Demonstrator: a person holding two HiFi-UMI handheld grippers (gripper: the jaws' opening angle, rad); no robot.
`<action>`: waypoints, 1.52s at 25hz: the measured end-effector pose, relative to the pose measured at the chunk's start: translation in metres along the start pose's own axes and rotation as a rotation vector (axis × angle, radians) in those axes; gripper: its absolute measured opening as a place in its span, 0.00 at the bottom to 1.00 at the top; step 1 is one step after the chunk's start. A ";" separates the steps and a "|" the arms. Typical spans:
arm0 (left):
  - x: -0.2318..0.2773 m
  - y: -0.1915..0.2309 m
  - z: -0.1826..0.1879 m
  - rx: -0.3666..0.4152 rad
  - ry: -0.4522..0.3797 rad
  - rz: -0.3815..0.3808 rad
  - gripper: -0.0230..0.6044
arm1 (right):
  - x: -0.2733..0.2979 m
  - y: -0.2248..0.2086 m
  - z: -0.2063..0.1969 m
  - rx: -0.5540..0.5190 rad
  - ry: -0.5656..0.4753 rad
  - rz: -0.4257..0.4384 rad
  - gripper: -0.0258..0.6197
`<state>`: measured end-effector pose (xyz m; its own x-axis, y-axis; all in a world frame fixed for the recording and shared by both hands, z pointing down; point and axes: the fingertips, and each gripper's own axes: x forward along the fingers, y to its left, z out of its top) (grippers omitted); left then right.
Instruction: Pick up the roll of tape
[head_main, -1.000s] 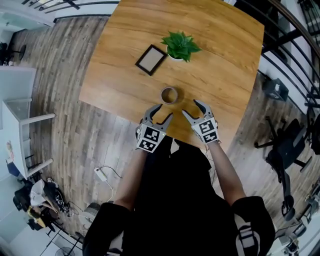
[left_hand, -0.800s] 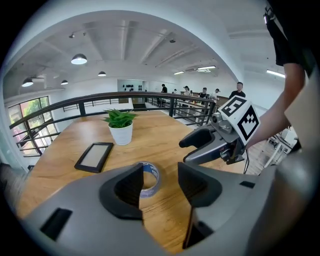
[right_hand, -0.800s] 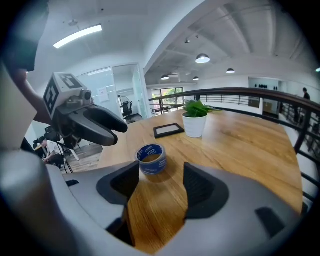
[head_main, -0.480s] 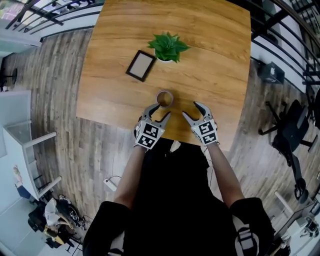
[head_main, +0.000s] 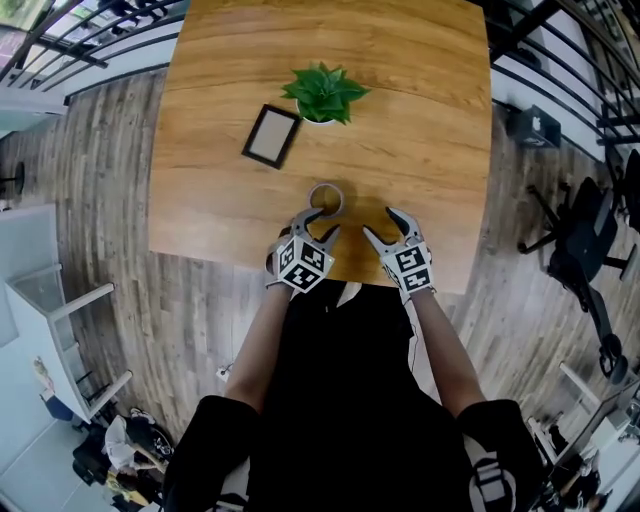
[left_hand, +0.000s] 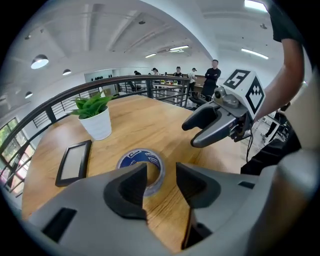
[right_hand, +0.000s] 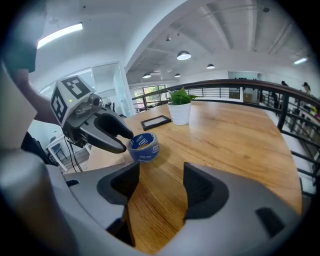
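The roll of tape (head_main: 325, 197), grey with a blue label on top, lies flat on the wooden table (head_main: 420, 120) near its front edge. My left gripper (head_main: 320, 225) hangs just in front of the roll, pointing down at it. Its jaws have just been closing a little but stand open with nothing between them. In the left gripper view the tape (left_hand: 135, 156) shows just past the left jaw. In the right gripper view the left gripper (right_hand: 127, 142) has its tips right beside the roll (right_hand: 143, 147). My right gripper (head_main: 381, 224) is open and empty, to the right of the roll.
A potted plant (head_main: 325, 92) in a white pot and a dark picture frame (head_main: 271, 136) lie farther back on the table. The table's front edge (head_main: 250, 262) runs just under my hands. An office chair (head_main: 580, 250) stands on the floor to the right, by a railing.
Both grippers have sunk toward the table. The left one has rolled and come closer to the tape, its tips now at the roll's near side.
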<state>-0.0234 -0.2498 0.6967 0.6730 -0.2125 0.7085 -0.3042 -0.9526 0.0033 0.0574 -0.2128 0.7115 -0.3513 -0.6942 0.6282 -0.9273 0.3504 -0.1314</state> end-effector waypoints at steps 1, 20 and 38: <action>0.002 0.001 -0.002 0.008 0.006 -0.005 0.36 | 0.000 0.001 -0.002 0.002 0.002 -0.003 0.49; 0.035 -0.011 -0.012 0.177 0.115 -0.054 0.21 | -0.009 -0.001 -0.024 0.021 0.025 -0.038 0.47; 0.036 -0.004 -0.016 0.126 0.118 -0.027 0.13 | -0.026 0.014 -0.018 -0.027 0.046 -0.067 0.48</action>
<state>-0.0086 -0.2505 0.7339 0.5935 -0.1662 0.7875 -0.1949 -0.9790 -0.0597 0.0562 -0.1784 0.7073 -0.2820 -0.6874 0.6693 -0.9444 0.3217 -0.0675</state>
